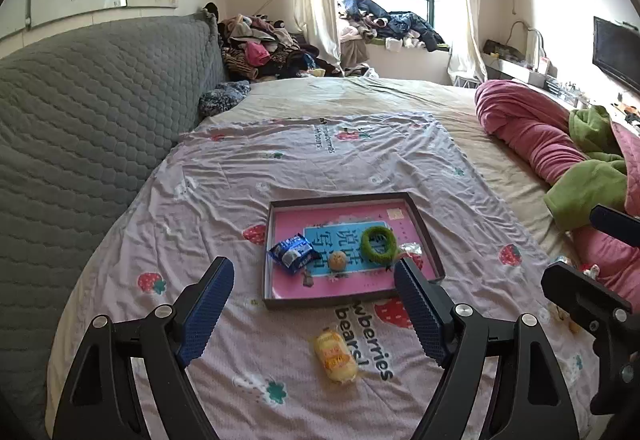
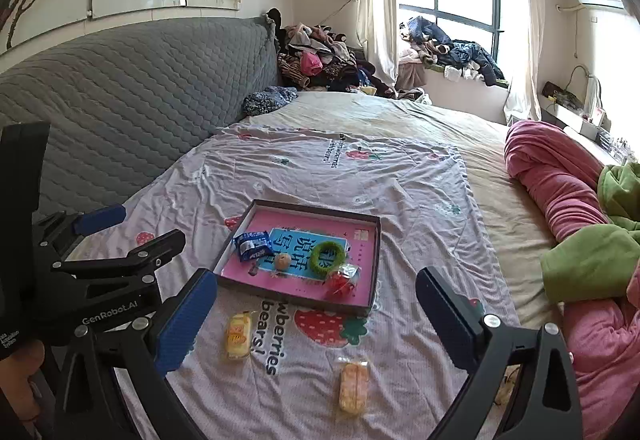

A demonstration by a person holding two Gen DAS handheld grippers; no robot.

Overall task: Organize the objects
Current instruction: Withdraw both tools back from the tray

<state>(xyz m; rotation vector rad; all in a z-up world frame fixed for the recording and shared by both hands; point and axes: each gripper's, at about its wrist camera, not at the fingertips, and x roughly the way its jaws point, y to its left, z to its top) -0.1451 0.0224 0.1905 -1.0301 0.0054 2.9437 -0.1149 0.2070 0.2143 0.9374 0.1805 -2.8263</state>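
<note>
Yellow snack packet [image 1: 335, 357] lies on the sheet between the left gripper's [image 1: 316, 292] spread fingers, the tray [image 1: 272, 252] just beyond. Only the right gripper's [image 2: 316, 304] view, fingers likewise apart, shows an orange packet [image 2: 353, 387] below its right finger.

Left gripper [image 1: 314, 314]: black frame of triangular cut-out arms, silver screws at the pivots, fingers [image 1: 206, 314] faced with blue textured pads. Right gripper [image 2: 316, 320]: same build. In the right wrist view, white "GenRobot.AI" lettering at 8 o'clock; bare skin of a hand [image 2: 18, 388] at 8 o'clock.
</note>
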